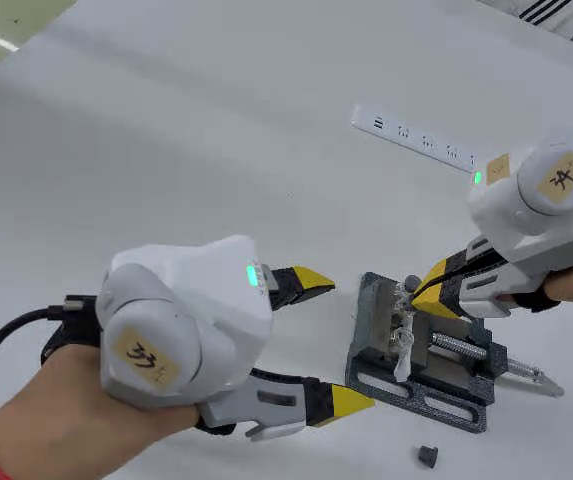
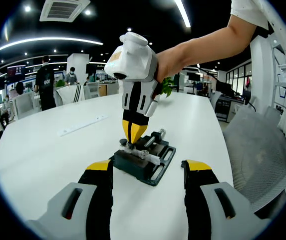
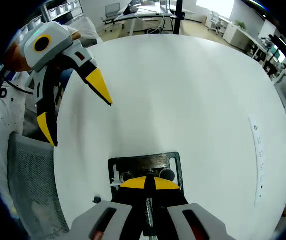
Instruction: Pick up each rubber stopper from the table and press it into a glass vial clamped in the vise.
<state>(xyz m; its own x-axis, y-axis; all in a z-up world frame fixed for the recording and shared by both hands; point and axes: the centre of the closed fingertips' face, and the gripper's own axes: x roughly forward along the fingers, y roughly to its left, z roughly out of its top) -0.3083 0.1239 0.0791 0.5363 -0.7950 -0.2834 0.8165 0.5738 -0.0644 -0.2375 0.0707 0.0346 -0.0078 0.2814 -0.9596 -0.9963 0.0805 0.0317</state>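
A tan sticker on the left gripper reads "33" in handwriting. The right gripper carries a similar sticker, but its handwriting cannot be read. A white strip with small printed marks, too small to read, lies on the table well beyond the vise.

The white table stands in an open office with ceiling lights, a grey mesh chair and people at desks far behind the vise.

The dark grey vise clamps clear glass vials. A grey rubber stopper sits at the top of the vise, just beside the right gripper's yellow tips, whose jaws are together. A dark loose stopper lies on the table near the vise's base. The left gripper hangs beside the vise, jaws wide apart, holding nothing.
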